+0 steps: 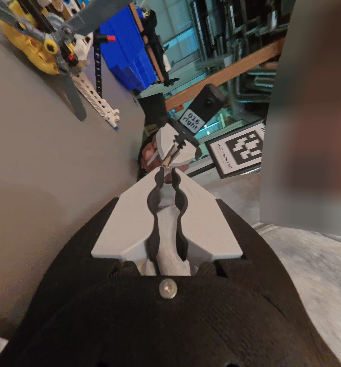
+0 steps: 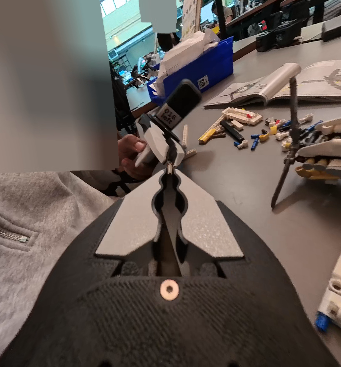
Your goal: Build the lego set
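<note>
A grey table [image 2: 235,178] in a cluttered workshop carries everything, with shelving and benches behind. Largest on it is the half-built model [image 2: 324,151], white, yellow and grey with long grey rotor blades, at the table's right side in the right wrist view; one blade tip rests on the tabletop. Behind the model lies an open manual [image 2: 285,87], and left of the manual stands a blue bin [image 2: 201,73] stuffed with white paper bags. Loose bricks [image 2: 245,127] are scattered between manual and model. Nearer than the bricks, off the table's edge, the two grippers meet tip to tip in the air. The left gripper [image 1: 166,170] is closed to a narrow gap and pinches a small grey pin [image 1: 167,169]. The right gripper [image 2: 169,171] is likewise nearly closed, clamping a small tan pin [image 1: 165,162] that touches the grey one.
</note>
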A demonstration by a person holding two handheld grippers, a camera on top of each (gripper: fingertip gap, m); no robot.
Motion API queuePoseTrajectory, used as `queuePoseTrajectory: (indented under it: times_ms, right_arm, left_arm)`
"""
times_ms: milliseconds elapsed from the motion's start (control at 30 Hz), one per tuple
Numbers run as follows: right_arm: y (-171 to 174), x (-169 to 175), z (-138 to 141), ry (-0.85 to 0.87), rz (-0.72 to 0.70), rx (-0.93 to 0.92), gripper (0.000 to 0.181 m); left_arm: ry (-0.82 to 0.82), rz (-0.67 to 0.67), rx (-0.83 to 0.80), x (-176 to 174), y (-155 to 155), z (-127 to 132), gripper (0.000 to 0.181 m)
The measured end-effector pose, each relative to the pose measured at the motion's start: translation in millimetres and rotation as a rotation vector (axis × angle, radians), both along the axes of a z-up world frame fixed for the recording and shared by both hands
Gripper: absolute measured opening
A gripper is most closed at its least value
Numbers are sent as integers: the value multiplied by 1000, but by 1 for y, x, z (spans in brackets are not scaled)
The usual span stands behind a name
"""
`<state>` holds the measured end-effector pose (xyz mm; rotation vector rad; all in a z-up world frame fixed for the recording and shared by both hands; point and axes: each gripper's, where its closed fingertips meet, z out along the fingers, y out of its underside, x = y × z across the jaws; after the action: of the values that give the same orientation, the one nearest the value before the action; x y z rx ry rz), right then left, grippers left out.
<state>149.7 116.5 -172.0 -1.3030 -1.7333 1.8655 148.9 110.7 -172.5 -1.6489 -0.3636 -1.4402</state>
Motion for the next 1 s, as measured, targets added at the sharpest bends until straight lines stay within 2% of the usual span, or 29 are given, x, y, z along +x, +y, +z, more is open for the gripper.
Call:
queuePoseTrajectory:
  times_ms: [100, 167, 267, 367, 500, 700, 1000]
  right_arm:
    - [7, -2, -6, -19, -40, 53, 3]
    - [5, -2, -5, -20, -27, 45, 3]
    - [11, -4, -6, -17, -66, 64, 3]
    - [28, -5, -4, -6, -148, 67, 3]
    - [41, -4, -1, -4, -183, -1, 3]
    - [39, -3, -4, -10, -188, 20, 3]
    - [36, -1, -8, -12, -179, 42, 3]
  left_arm:
    - [145, 5, -14, 4, 6, -8, 4]
    - [191, -16, -17, 9, 8, -11, 5]
    - [262, 23, 5, 5, 13, -11, 5]
    - [450, 87, -29, -8, 17, -23, 5]
    - [673, 123, -128, -19, 19, -41, 5]
    - [752, 126, -291, -28, 20, -66, 5]
    - [761, 140, -321, -36, 11, -68, 6]
